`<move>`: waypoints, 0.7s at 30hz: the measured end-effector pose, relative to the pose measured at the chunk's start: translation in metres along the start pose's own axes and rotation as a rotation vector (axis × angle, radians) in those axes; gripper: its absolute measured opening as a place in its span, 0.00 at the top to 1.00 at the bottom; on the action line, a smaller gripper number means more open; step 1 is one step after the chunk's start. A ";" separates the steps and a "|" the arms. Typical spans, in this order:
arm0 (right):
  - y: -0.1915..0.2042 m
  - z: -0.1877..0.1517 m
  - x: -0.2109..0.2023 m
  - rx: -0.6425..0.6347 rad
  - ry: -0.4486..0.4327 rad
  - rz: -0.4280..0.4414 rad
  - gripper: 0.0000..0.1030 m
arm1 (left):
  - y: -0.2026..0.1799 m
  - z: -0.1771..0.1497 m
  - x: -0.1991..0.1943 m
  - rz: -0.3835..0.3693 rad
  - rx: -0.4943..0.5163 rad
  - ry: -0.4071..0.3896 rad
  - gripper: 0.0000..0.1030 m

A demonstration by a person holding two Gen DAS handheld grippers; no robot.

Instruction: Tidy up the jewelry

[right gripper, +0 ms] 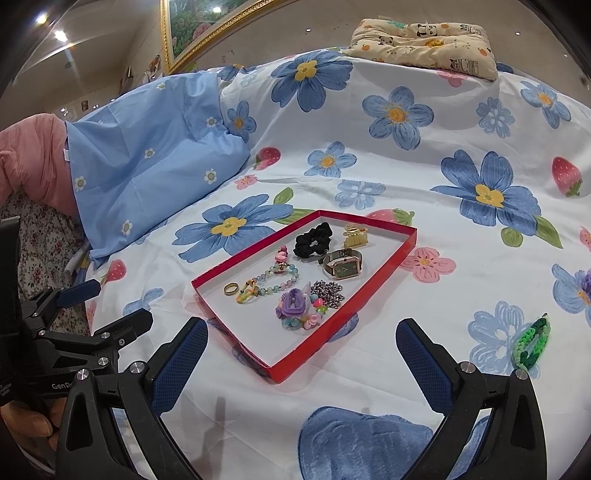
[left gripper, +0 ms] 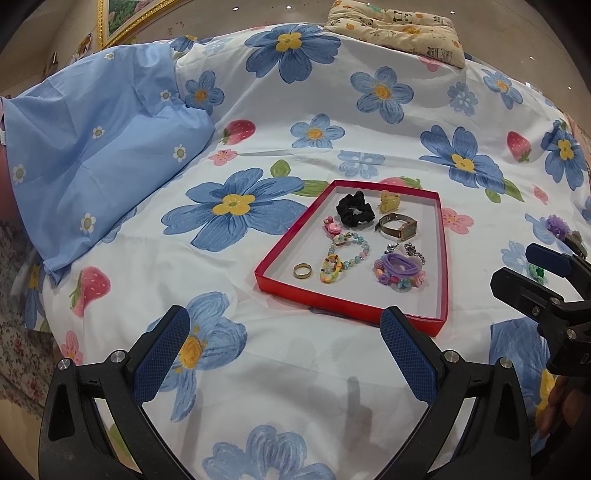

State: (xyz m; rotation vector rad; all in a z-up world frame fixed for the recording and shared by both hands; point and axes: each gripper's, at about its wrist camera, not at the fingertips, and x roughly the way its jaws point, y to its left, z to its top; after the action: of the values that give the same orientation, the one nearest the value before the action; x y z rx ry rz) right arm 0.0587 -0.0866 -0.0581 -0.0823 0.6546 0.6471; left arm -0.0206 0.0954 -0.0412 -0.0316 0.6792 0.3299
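A shallow red tray [left gripper: 280, 243] [right gripper: 384, 266] lies on the flowered bedspread. It holds a black scrunchie [left gripper: 352, 208] [right gripper: 313, 239], a gold clip [left gripper: 388, 201] [right gripper: 355, 236], a watch [left gripper: 400, 226] [right gripper: 343, 266], a gold ring [left gripper: 302, 270] [right gripper: 232, 288], a bead bracelet [left gripper: 351, 251] [right gripper: 280, 282] and purple hair ties [left gripper: 400, 271] [right gripper: 295, 306]. A green braided band [right gripper: 532, 341] [left gripper: 537, 272] and a purple flower piece [left gripper: 557, 225] [right gripper: 586, 282] lie on the sheet right of the tray. My left gripper [left gripper: 286, 354] hovers open before the tray's near edge. My right gripper [right gripper: 301, 360] is open too, above the tray's near corner.
A light blue pillow [left gripper: 96, 162] [right gripper: 147, 162] lies at the left, with a pink sleeve [right gripper: 33, 158] beside it. A cream panda-print cushion [left gripper: 399, 27] [right gripper: 424, 44] sits at the far edge. A gold-framed picture [right gripper: 192, 26] hangs behind.
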 end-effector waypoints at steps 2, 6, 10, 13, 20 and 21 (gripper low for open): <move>0.000 0.000 0.000 0.000 0.001 0.001 0.00 | 0.000 0.000 0.000 0.001 0.000 0.000 0.00; 0.000 0.000 0.000 0.000 -0.001 0.000 0.00 | 0.000 0.000 0.000 0.000 0.001 0.000 0.00; 0.001 0.000 0.000 -0.001 -0.003 0.002 0.00 | 0.000 0.000 0.000 0.001 0.001 0.002 0.00; 0.001 0.000 0.000 -0.002 -0.003 0.001 0.00 | 0.000 0.000 0.000 0.000 0.001 0.000 0.00; 0.001 0.001 -0.001 -0.001 -0.004 0.003 0.00 | -0.001 0.000 0.000 0.000 0.001 0.002 0.00; 0.001 0.001 -0.001 -0.002 -0.004 0.003 0.00 | -0.001 0.001 0.000 -0.001 0.000 0.002 0.00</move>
State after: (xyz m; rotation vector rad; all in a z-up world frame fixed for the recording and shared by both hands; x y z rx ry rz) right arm 0.0579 -0.0855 -0.0570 -0.0818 0.6503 0.6506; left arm -0.0202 0.0945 -0.0407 -0.0321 0.6811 0.3291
